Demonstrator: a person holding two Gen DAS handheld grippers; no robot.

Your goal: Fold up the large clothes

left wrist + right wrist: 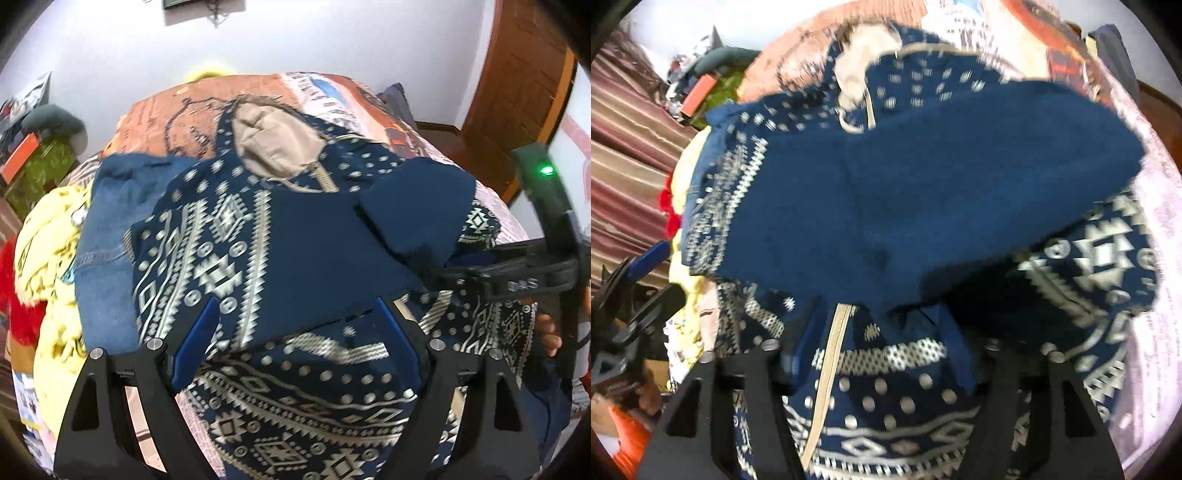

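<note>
A navy hoodie (pixel 229 236) with cream geometric patterns, a beige-lined hood (pixel 273 144) and a zipper lies spread on the bed. Plain navy sleeve fabric (pixel 332 240) is folded across its chest. My left gripper (pixel 295 328) hovers open over the lower front, its blue pads (pixel 195 332) apart with nothing pinched. My right gripper (pixel 439 271) reaches in from the right at the sleeve's edge. In the right wrist view the right gripper (pixel 879 350) stands open, with the sleeve (pixel 923 184) just ahead and patterned cloth (pixel 886 398) under its fingers. The left gripper (pixel 635 273) shows at the left edge.
The bed wears an orange and pink printed cover (pixel 155 122). A blue garment (pixel 107 229), a yellow garment (pixel 48 236) and something red and fuzzy (pixel 18 306) lie at the left. A wooden door (pixel 524 74) stands at the right. Striped curtains (pixel 624 158) hang left.
</note>
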